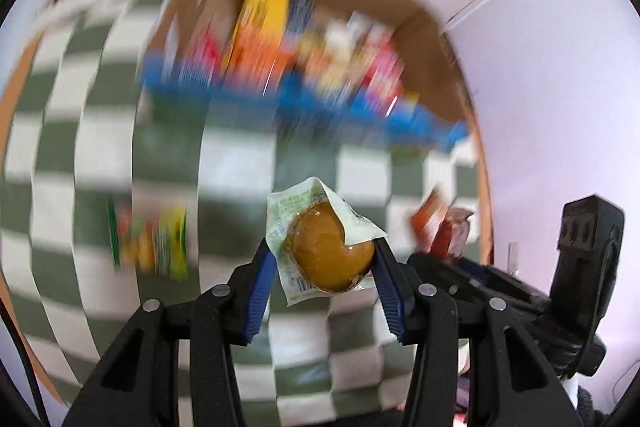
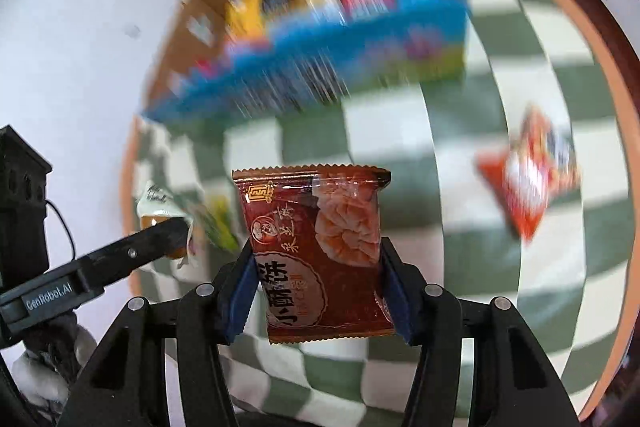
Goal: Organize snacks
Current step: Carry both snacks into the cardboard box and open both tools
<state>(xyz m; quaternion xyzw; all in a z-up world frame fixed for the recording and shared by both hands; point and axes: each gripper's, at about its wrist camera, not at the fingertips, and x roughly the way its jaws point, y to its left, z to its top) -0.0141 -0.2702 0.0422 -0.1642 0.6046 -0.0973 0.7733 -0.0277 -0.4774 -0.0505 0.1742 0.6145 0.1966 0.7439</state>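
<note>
My left gripper is shut on a small clear-and-white packet with a round brown snack and holds it above the checkered cloth. My right gripper is shut on a dark red pastry packet, also held above the cloth. A cardboard box with a blue front stands ahead, holding several upright snack packs; it also shows in the right wrist view. The left gripper and its packet show at the left of the right wrist view.
A green and yellow packet lies on the green and white checkered cloth to the left. A red and orange packet lies on the cloth to the right. A white wall stands beyond the table edge. Both views are motion-blurred.
</note>
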